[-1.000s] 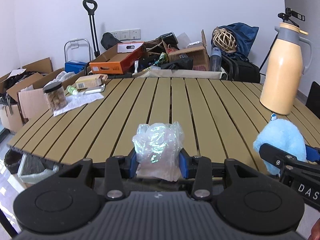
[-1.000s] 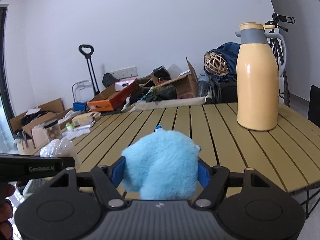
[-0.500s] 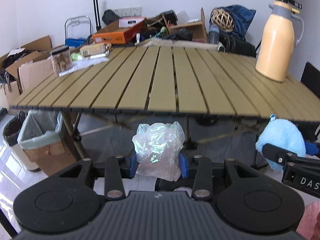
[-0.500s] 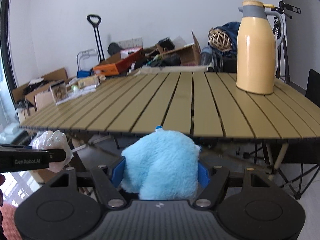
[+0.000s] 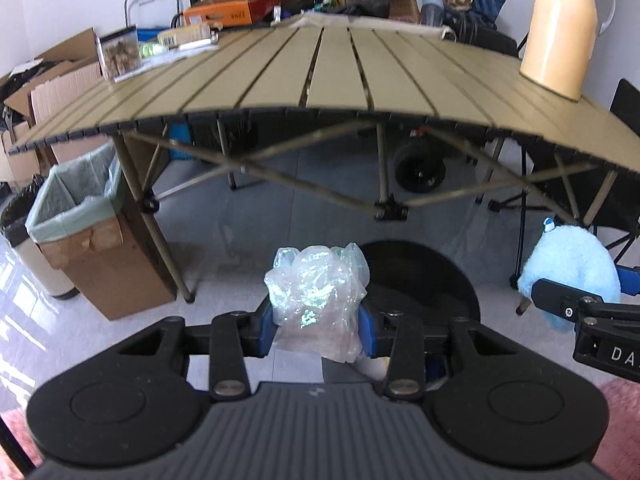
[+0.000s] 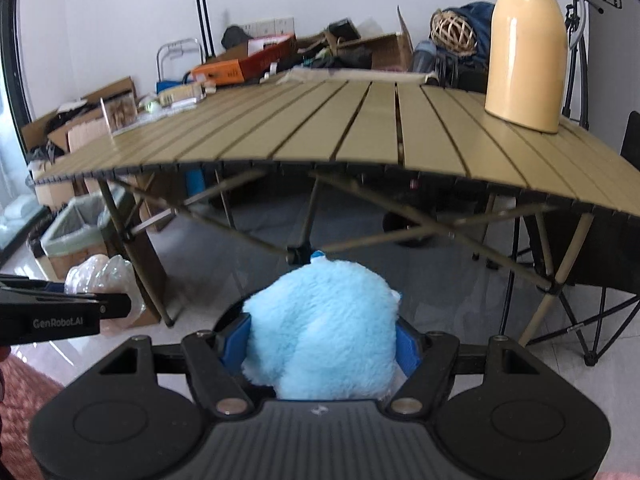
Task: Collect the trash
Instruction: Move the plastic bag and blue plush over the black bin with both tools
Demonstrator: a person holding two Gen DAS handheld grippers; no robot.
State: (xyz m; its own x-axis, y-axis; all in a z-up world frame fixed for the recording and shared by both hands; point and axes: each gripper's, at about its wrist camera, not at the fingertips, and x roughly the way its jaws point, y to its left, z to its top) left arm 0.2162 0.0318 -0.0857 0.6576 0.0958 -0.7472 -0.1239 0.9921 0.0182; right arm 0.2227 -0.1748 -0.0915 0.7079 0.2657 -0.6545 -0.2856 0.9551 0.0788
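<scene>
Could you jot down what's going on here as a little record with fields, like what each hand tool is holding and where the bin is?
left tool: closed on a crumpled clear plastic bag
right tool: closed on a fluffy blue toy
table: slatted, ahead of and above both tools
on table: yellow jug at the right, snack jar at the left
bin: cardboard box with a green liner, on the floor beside the table's left leg
</scene>
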